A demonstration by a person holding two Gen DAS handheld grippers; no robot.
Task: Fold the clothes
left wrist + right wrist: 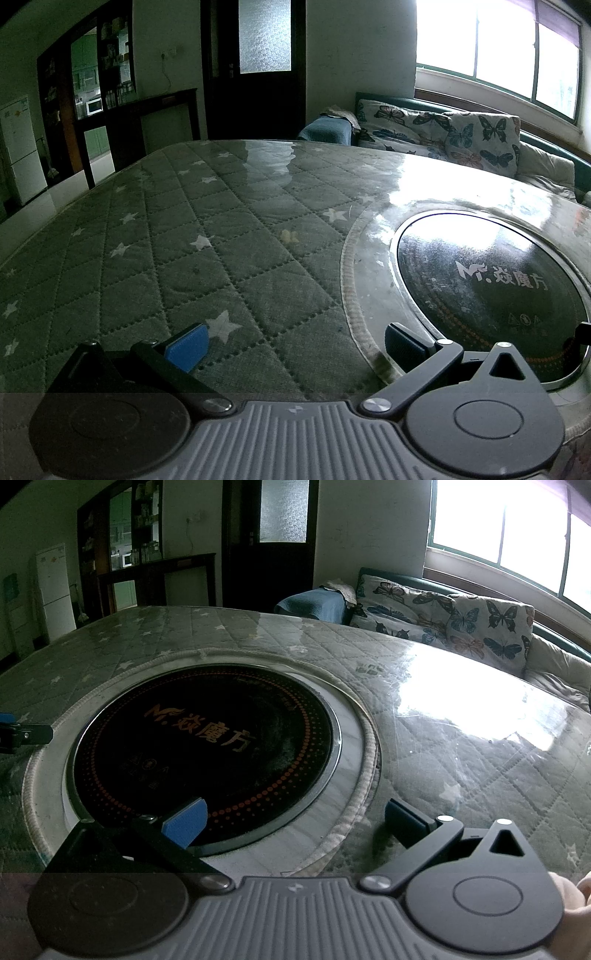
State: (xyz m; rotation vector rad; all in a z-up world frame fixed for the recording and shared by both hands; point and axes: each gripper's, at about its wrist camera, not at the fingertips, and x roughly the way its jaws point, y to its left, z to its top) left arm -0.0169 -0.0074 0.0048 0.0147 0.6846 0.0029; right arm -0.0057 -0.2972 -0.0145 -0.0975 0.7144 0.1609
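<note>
We see no clothes in either view, so nothing lies between our jaws. Our left gripper and right gripper, two in all, hover with jaws spread wide and empty over the quilted tabletop, by its one round cooktop.

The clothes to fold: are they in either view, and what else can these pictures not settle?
- Clothes: none seen; both views show only the quilted table cover and round cooktop.
- Near table edge: hidden by the left tool and right tool, both open and empty.
- Shelf contents: too small and dark.
- Outside the window: overexposed.
</note>
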